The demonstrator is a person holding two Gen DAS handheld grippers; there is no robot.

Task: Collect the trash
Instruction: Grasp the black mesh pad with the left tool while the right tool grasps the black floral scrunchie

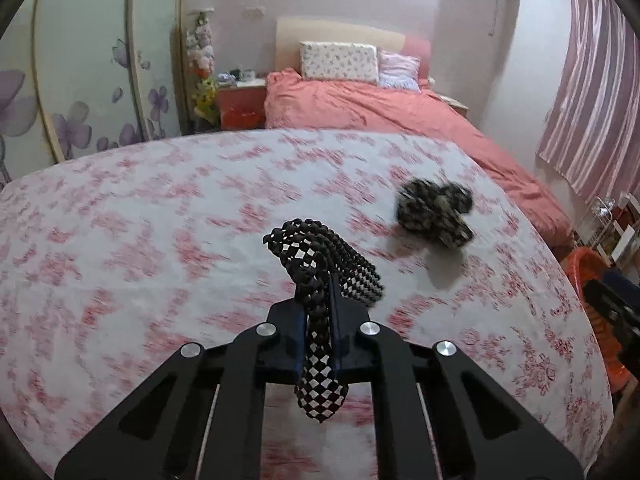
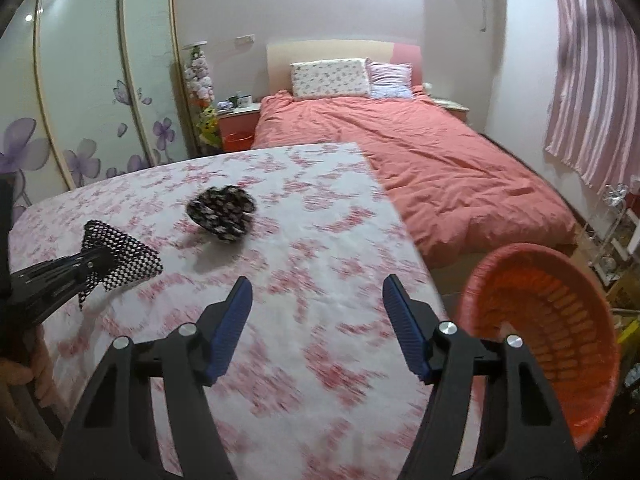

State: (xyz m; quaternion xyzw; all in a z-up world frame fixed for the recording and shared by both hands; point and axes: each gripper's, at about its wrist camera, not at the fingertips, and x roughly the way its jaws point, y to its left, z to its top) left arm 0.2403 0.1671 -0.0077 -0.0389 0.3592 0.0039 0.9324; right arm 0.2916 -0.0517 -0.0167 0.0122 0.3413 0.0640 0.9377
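Left wrist view first: we've got the left gripper [image 1: 322, 304] clamped tight on a black-and-white checkered mesh piece [image 1: 320, 280], which bunches up above the fingertips and dangles down below them too; it's pinched right between the blue pads, no gap to speak of. Under it is the table [image 1: 120, 240] with its pink floral cloth. Further out and to the right on that cloth sits a second bit of trash, a dark crumpled wad [image 1: 434, 212] with pale speckles (pretty blurred, so we can't really say what it's made of); it's lying loose, well apart from the gripper.

From the right wrist camera we see the right gripper [image 2: 316, 304] with its jaws standing wide apart and nothing between them, just tablecloth [image 2: 304, 360] below; the same dark wad [image 2: 222, 216] is ahead and a bit left of it, untouched. Off at the left edge the left gripper [image 2: 100, 262] shows up from the side, the checkered mesh [image 2: 124, 258] fanning out past its tip and held just above the cloth. An orange basket [image 2: 560, 300] sits past the table's right edge, near the right finger; behind it all there's a bed [image 2: 460, 172] with a coral cover.
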